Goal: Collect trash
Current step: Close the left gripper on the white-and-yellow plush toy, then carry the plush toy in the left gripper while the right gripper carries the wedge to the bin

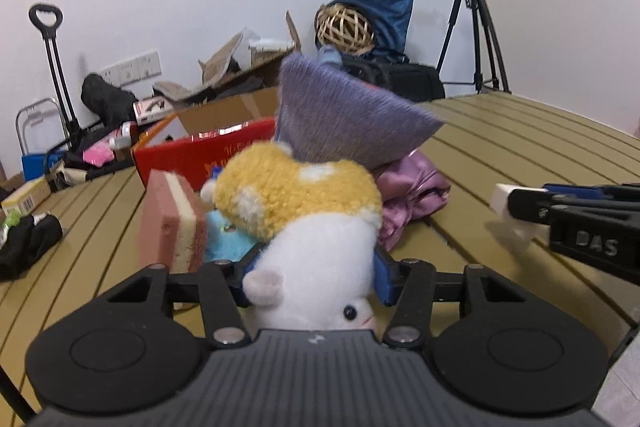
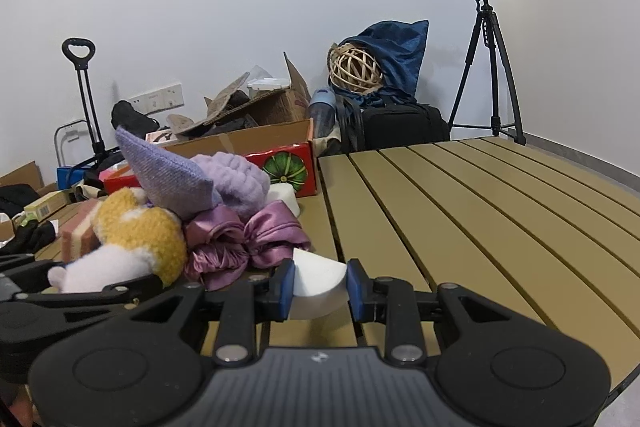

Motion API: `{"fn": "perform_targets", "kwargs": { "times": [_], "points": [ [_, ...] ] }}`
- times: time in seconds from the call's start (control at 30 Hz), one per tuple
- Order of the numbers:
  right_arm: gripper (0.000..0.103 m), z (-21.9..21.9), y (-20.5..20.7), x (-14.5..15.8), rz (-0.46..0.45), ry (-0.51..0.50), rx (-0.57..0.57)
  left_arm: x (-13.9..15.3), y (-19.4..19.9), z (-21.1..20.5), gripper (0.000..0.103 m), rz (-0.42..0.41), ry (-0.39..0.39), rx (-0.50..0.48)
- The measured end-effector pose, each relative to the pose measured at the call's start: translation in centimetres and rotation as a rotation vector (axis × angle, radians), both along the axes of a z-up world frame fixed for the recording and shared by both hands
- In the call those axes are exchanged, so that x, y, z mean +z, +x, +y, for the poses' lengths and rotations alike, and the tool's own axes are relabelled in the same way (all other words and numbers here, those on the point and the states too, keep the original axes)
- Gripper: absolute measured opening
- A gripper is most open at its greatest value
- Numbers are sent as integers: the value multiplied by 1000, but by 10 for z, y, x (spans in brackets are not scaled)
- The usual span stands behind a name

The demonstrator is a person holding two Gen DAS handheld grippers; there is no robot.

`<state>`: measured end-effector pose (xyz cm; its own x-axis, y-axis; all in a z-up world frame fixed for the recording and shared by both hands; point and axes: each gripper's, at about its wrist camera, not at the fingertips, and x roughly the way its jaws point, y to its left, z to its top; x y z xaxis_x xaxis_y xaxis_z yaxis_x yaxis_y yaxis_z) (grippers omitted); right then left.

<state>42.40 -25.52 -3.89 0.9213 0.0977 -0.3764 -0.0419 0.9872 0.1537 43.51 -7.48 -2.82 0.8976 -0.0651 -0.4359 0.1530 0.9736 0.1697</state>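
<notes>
Right wrist shows right tool [image 2: 320, 287] clamping a white foam piece [image 2: 318, 285]; left tool [image 1: 312, 279] squeezes the plush toy [image 1: 316, 247].

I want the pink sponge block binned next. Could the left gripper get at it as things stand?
Probably not yet: the left gripper is shut on the plush toy. The pink sponge block stands just beside it on the table, otherwise unobstructed.

Plush toy's [image 1: 316, 259] lower face behind the left gripper's [image 1: 312, 279] body (purple cloth [image 1: 344, 111] blurred)

soft even light, fisheye-bent edges, slight motion blur
</notes>
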Motion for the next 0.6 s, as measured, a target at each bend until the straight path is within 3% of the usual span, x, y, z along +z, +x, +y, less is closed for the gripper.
{"fn": "perform_targets", "kwargs": {
  "times": [0.27,0.6],
  "points": [
    [27,-7,-5,7,-22,29,-1,18,-31,-8,52,-63,-21,-37],
    [27,-17,-17,17,-54,56,10,31,-66,-7,52,-110,-61,-17]
  ]
}}
